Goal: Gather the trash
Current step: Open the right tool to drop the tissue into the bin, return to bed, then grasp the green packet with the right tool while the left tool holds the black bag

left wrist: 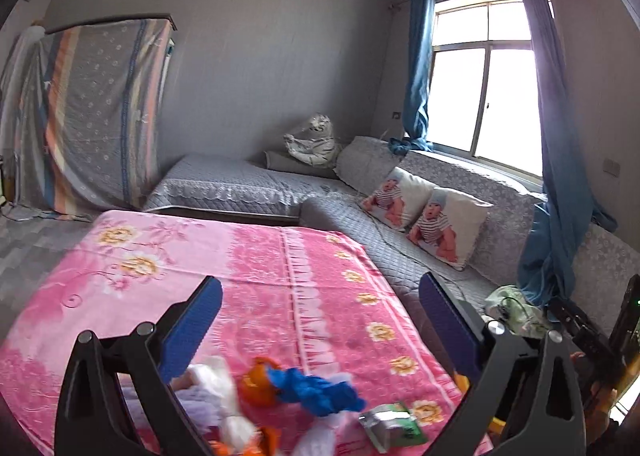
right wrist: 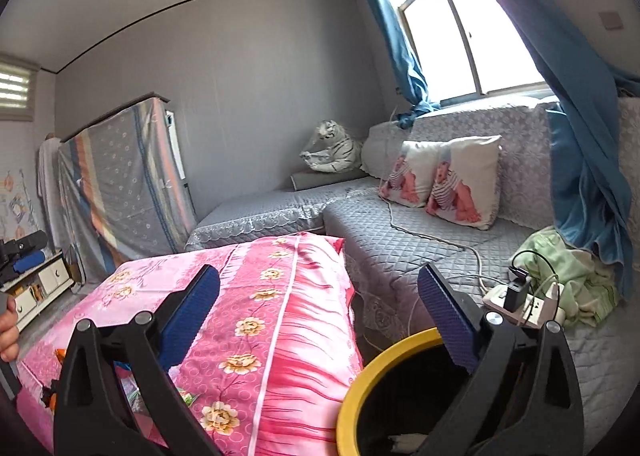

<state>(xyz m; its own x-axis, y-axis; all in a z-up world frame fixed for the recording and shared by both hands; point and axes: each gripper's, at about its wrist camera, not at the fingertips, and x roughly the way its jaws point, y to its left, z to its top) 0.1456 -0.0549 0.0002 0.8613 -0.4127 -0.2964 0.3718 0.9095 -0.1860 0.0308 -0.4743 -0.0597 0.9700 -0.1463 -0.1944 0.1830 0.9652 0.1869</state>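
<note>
Both grippers are empty right now, so this looks like the gap between two pick-ups: something may have just gone into the bin, and more trash waits. The left gripper (left wrist: 320,320) has its jaws spread as wide as they go, with nothing between the blue pads. It points a little downward over the pink blanket (left wrist: 280,276) that covers the worktop. The trash lies near the camera, at about 6 o'clock in the left view: a blue crumpled piece (left wrist: 320,392), an orange scrap (left wrist: 256,380), some white plastic (left wrist: 216,384) and a small green and silver packet (left wrist: 394,430). They sit close together, some touching. The right gripper (right wrist: 318,320) is also wide open and holds nothing. Its right side hangs over the yellow-rimmed bin (right wrist: 360,388), which stands at about 5 o'clock in the right view, just beside the edge of the pink blanket. The bin looks dark inside, with something pale at the bottom. The next move, I think, is to tip one gripper down toward the pile, put the pads on each side of one piece, and squeeze. The soft pieces may slip or drag a neighbour along, so picking a piece at the edge seems safest.
</note>
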